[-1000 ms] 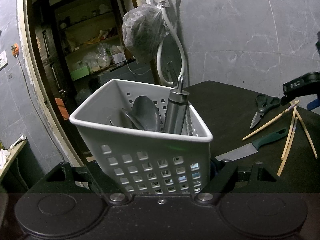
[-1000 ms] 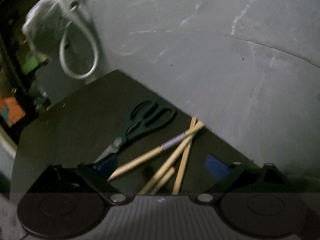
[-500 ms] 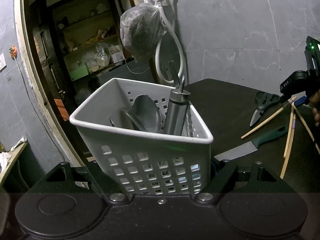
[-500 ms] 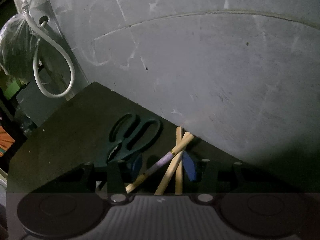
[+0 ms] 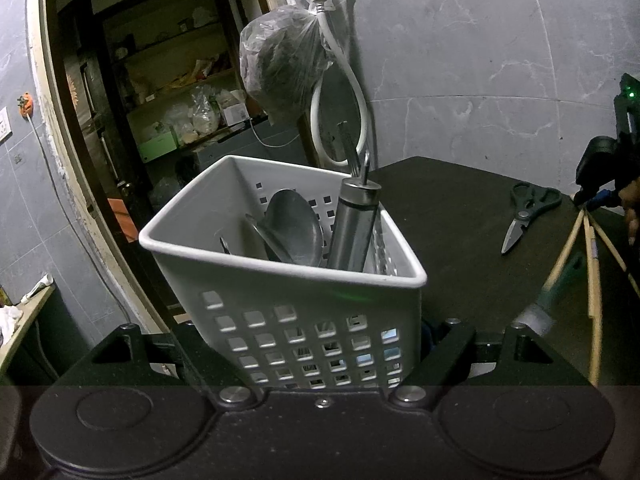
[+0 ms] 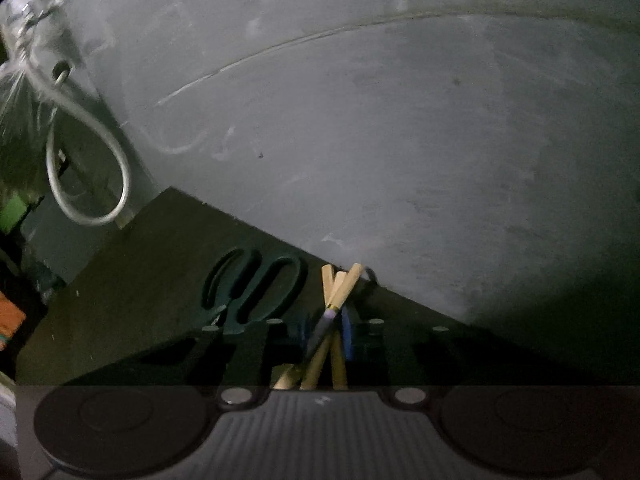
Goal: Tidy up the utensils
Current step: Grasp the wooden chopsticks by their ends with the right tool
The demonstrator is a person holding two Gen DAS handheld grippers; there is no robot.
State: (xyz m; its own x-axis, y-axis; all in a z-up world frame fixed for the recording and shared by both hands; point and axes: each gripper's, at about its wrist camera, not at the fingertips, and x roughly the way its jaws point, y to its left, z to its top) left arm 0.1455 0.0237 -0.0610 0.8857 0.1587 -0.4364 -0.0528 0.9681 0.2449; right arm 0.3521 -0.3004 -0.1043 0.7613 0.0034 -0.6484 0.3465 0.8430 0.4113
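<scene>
The left gripper (image 5: 320, 356) has its fingers clamped on the lower walls of a white perforated basket (image 5: 288, 280), one finger on each side, so the basket stands directly between them on the dark bench (image 5: 452, 216). Inside the basket, beyond the fingers, stand a large metal spoon (image 5: 294, 226) and a steel cylinder-shaped tool (image 5: 354, 224), both leaning upright against the far wall.

The right gripper (image 6: 322, 336) has its fingers closing around a bundle of wooden chopsticks (image 6: 336, 292). The sticks lie between the two blue pads, crossing each other, their thick ends reaching out past the fingertips toward the grey wall (image 6: 400, 140). The pads (image 6: 347, 338) are just beside the sticks; whether they already press on them cannot be told in the dark, blurred view. Dark-handled scissors (image 6: 256, 288) lie on the bench just left of the fingers, apart from them. In the left wrist view the chopsticks slant down from the right gripper at the far right edge.
</scene>
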